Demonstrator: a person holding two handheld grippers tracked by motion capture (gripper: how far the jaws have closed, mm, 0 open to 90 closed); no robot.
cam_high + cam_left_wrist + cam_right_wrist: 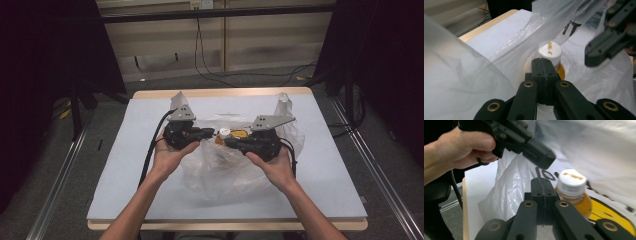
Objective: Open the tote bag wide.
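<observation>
A clear plastic bag [220, 170] with black and yellow print lies in the middle of the table [325, 165]. A bottle of orange liquid with a white cap [225, 133] stands at the bag's mouth. My left gripper [212, 132] and right gripper [227, 141] meet tip to tip beside the cap. In the left gripper view the jaws [545, 61] are pressed together just before the cap [550, 51], with bag film [461, 75] running to the tip. In the right gripper view the jaws [543, 181] are shut beside the bottle [571, 182], with film [506, 192] running behind them.
The bag's two handles stand up behind the grippers [176, 99] [283, 101]. The other gripper hangs close in each gripper view [596, 55] [544, 160]. Black stands flank the table, and cables [210, 70] lie on the floor behind it.
</observation>
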